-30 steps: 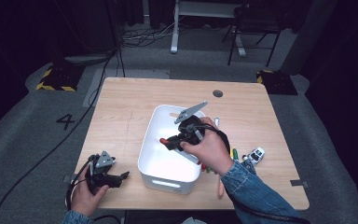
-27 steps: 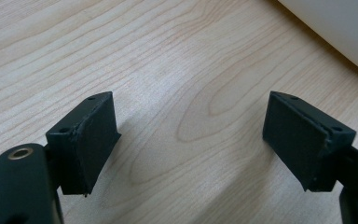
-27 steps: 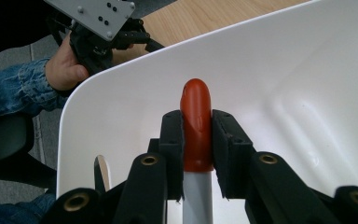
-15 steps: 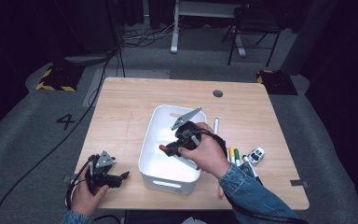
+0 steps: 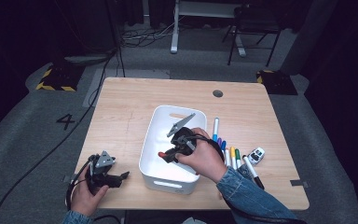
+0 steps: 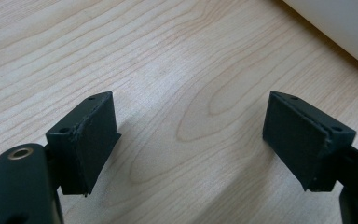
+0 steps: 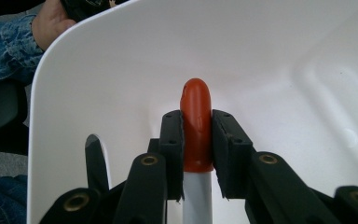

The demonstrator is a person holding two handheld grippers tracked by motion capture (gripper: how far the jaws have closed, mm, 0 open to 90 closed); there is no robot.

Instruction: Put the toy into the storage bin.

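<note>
My right gripper [image 7: 196, 140] is shut on a marker with a red cap [image 7: 196, 119] and grey barrel, inside the white bin [image 7: 98, 60]. In the high view the right gripper [image 5: 167, 155] reaches down into the white bin [image 5: 154, 179] at mid-table, and the red cap [image 5: 161, 154] shows at its tip. My left gripper [image 5: 121, 176] rests near the table's front left edge, held by a hand. Its jaws [image 6: 191, 144] stand open over bare wood, nothing between them.
Several markers [image 5: 228, 151] lie in a row on the table right of the bin, with a small white toy car [image 5: 256, 155] beside them. A corner of the white bin [image 6: 340, 28] shows in the left gripper view. A chair and desk legs stand beyond the table.
The right gripper with the red-capped marker has sunk lower into the bin and shifted slightly toward its front. The left gripper has stayed in place.
</note>
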